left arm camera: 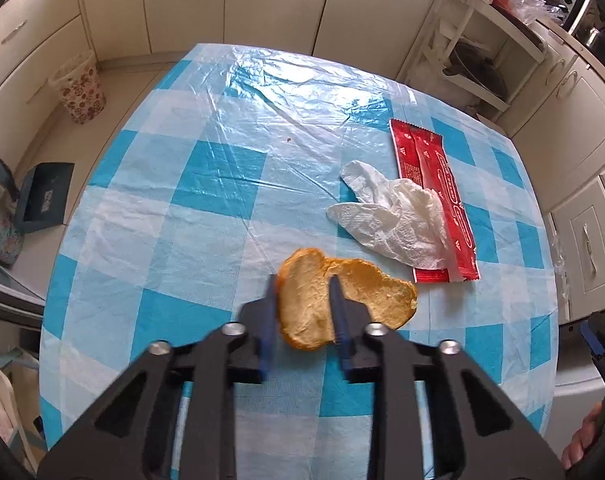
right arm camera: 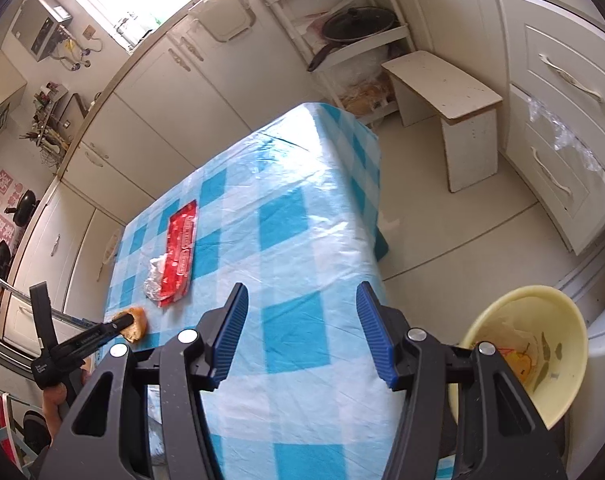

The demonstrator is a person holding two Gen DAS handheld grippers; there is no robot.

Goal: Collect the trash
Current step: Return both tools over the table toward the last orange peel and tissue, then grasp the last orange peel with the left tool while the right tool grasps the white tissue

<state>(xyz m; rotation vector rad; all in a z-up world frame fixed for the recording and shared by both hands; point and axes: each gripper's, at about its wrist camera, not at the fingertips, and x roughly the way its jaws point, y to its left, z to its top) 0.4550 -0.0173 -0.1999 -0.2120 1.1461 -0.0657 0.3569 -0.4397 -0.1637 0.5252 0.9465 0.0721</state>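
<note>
So the left gripper (left arm camera: 302, 308) is down at the near edge of the table (left arm camera: 206, 184), its blue pads clamped onto a slice of bread (left arm camera: 358, 300), pinching one end while the other end sits on the checked plastic cloth. Makes sense to grab it by the edge, since it's flat and there's nothing else to get hold of.

Just past the bread there's a crumpled white tissue (left arm camera: 386, 216), partly lying on top of a red wrapper (left arm camera: 430, 184), so those two are kind of stacked together and well within reach for later.

The right gripper (right arm camera: 302, 332) hangs over the other side of the table with its fingers spread and nothing between them. I'd guess it's just waiting its turn. Right beside it, off the table edge, is a yellow bin (right arm camera: 558, 320) with some scraps already in it, which is presumably where the bread goes. There's also a flowery wastebasket (left arm camera: 78, 92) on the floor further off.
</note>
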